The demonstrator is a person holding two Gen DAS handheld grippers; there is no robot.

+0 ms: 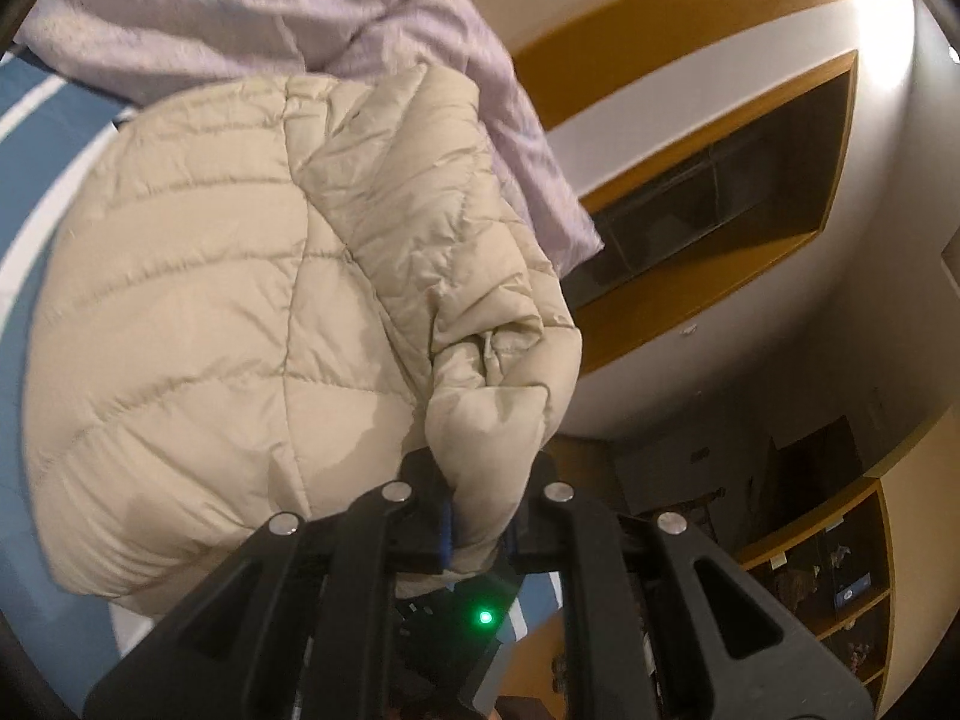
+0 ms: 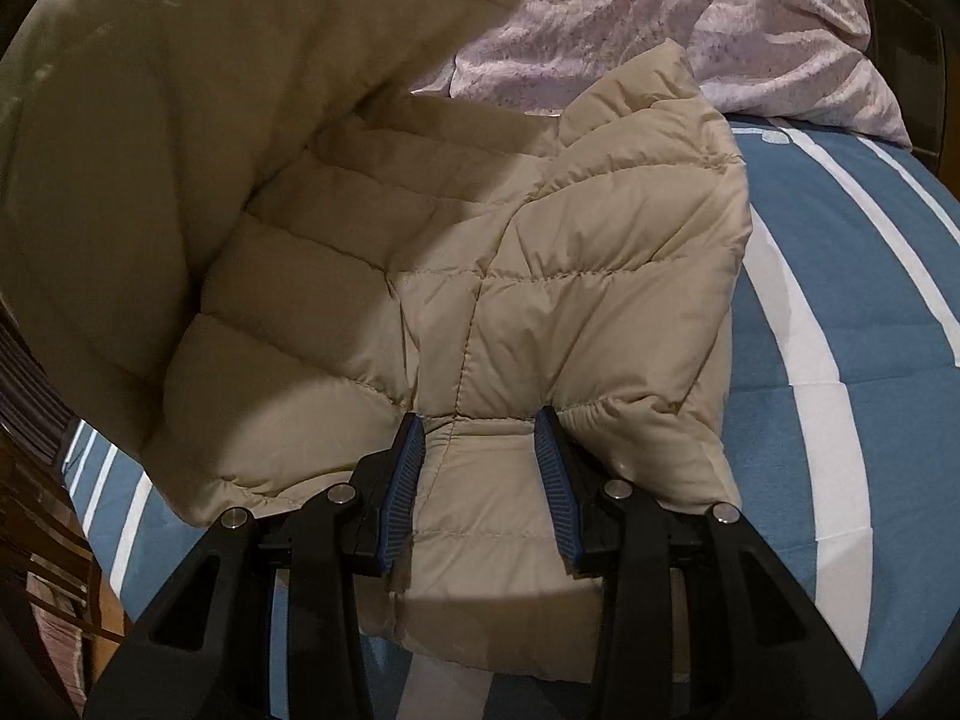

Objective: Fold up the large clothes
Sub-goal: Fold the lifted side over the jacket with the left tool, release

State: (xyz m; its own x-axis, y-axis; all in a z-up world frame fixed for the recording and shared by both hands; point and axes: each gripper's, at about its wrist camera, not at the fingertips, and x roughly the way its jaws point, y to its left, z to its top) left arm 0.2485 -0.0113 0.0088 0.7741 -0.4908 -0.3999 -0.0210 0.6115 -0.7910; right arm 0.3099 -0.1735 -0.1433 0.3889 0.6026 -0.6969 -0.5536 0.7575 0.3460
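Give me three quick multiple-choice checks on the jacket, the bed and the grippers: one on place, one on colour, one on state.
1. Where does the jacket lie?
A. On the striped bedcover
B. On a wooden floor
C. In a basket

2. What colour is the jacket?
A. Red
B. Beige
C. Black

3. What is the left gripper doing?
A. Hanging open over bare bedcover
B. Pinching a fold of the jacket
C. Holding the pillow

Answers:
1 A: the right wrist view shows the jacket spread on blue and white stripes.
2 B: the quilted fabric is beige in both views.
3 B: in the left wrist view, jacket fabric is bunched tight between its fingers.
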